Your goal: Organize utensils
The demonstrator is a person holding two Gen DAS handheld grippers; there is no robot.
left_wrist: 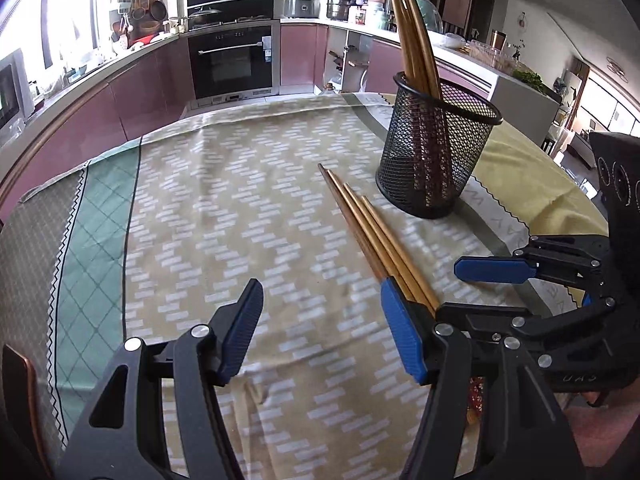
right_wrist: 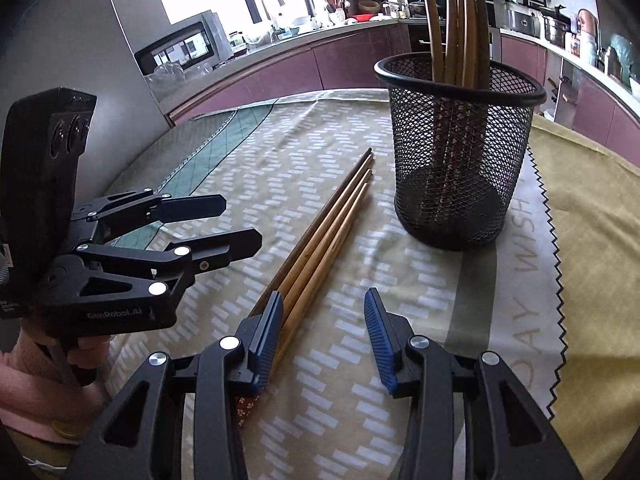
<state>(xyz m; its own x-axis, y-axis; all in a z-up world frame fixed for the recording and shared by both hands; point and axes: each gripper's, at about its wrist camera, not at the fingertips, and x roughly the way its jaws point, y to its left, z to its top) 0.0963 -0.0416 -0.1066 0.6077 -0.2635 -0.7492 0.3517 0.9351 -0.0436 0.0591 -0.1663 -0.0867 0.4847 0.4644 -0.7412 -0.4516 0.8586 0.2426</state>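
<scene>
Several wooden chopsticks [left_wrist: 370, 222] lie side by side on the patterned tablecloth [left_wrist: 224, 208], tips pointing away. They also show in the right wrist view [right_wrist: 326, 230]. A black mesh holder [left_wrist: 436, 148] stands behind them with several chopsticks upright in it; it also shows in the right wrist view [right_wrist: 456, 152]. My left gripper [left_wrist: 322, 326] is open and empty, its right finger beside the chopsticks' near ends. My right gripper [right_wrist: 324, 340] is open and empty, its left finger against the chopsticks' near ends. Each gripper shows in the other's view, the right one [left_wrist: 472, 284] and the left one [right_wrist: 236, 222].
The table edge runs along the far side, with purple kitchen cabinets [left_wrist: 148, 92] and an oven [left_wrist: 234, 62] beyond. A yellow cloth [right_wrist: 592, 216] covers the table's right part. A chair back [left_wrist: 20, 392] stands at the near left.
</scene>
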